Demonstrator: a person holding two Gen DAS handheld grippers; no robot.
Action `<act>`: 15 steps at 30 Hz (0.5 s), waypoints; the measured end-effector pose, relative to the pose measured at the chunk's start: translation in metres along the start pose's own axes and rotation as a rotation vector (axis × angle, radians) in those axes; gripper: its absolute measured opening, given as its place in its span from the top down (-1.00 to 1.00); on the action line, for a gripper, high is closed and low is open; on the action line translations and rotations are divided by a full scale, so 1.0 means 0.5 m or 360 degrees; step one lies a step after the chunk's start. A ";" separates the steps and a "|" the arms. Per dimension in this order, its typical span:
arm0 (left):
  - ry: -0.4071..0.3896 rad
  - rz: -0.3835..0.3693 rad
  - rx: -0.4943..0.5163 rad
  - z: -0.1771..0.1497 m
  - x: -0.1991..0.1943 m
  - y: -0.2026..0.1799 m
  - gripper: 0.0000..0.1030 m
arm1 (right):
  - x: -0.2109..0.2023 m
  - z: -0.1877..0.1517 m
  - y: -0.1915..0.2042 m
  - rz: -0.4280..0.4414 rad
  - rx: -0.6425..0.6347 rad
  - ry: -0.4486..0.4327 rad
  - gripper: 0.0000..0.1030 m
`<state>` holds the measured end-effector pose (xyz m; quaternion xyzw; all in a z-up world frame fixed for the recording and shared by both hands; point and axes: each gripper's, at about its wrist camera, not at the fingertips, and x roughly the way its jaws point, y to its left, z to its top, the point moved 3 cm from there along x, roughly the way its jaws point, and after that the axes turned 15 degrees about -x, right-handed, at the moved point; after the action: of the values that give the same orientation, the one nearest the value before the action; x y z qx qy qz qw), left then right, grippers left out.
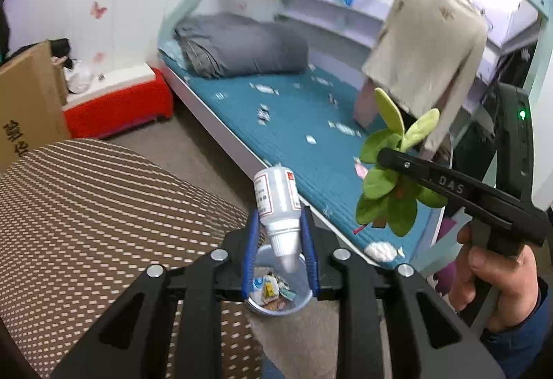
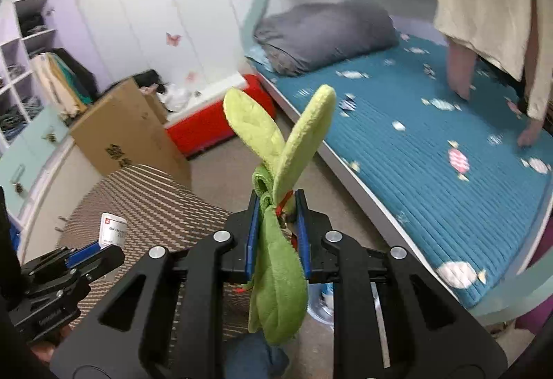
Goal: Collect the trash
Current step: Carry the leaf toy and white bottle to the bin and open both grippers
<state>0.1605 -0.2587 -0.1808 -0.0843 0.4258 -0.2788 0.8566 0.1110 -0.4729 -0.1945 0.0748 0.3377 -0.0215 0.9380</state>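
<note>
So the left claw is pinching a small white plastic bottle around its neck end, cap pointing down, right above the little blue trash bin on the floor. The bottle looks light and stiff, probably a bit slick, so a grip on the ribbed shoulder beats the smooth label part, I'd say. The right claw is clamped on a green plush leaf toy near where the leaves join. That one's soft and floppy, weighs nothing, and squishes, so grabbing the thick middle seems smartest. Both claws tilt downward over the floor between the brown mesh chair seat and the bed, with a hand wrapped around the right handle.
</note>
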 end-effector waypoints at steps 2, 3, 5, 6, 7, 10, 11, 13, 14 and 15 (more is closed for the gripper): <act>0.0088 0.0011 0.0011 -0.011 0.053 -0.012 0.55 | 0.028 -0.024 -0.028 -0.0021 0.0035 0.0061 0.62; 0.0124 0.0012 0.0013 -0.014 0.073 -0.016 0.55 | 0.043 -0.036 -0.041 -0.0022 0.0053 0.0091 0.62; 0.0204 0.0021 0.0026 -0.026 0.120 -0.027 0.55 | 0.067 -0.056 -0.062 -0.0016 0.0084 0.0141 0.62; 0.0235 0.0025 0.0036 -0.033 0.138 -0.033 0.55 | 0.082 -0.068 -0.074 -0.0015 0.0099 0.0169 0.62; 0.0268 0.0028 0.0043 -0.038 0.158 -0.040 0.55 | 0.093 -0.076 -0.083 -0.0016 0.0111 0.0189 0.61; 0.0375 0.0047 0.0053 -0.056 0.218 -0.050 0.55 | 0.130 -0.104 -0.108 -0.0014 0.0154 0.0261 0.61; 0.0398 0.0050 0.0054 -0.059 0.231 -0.052 0.55 | 0.142 -0.111 -0.113 -0.0014 0.0164 0.0282 0.61; 0.0457 0.0055 0.0057 -0.068 0.266 -0.058 0.55 | 0.162 -0.122 -0.120 -0.0013 0.0174 0.0319 0.60; 0.0481 0.0064 0.0061 -0.070 0.284 -0.062 0.55 | 0.174 -0.128 -0.122 -0.0010 0.0177 0.0339 0.60; 0.0498 0.0071 0.0062 -0.072 0.297 -0.061 0.55 | 0.187 -0.134 -0.126 -0.0012 0.0178 0.0360 0.59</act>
<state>0.1917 -0.3620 -0.2930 -0.0136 0.5503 -0.2775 0.7873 0.1353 -0.5236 -0.3132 0.1276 0.4398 -0.0354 0.8883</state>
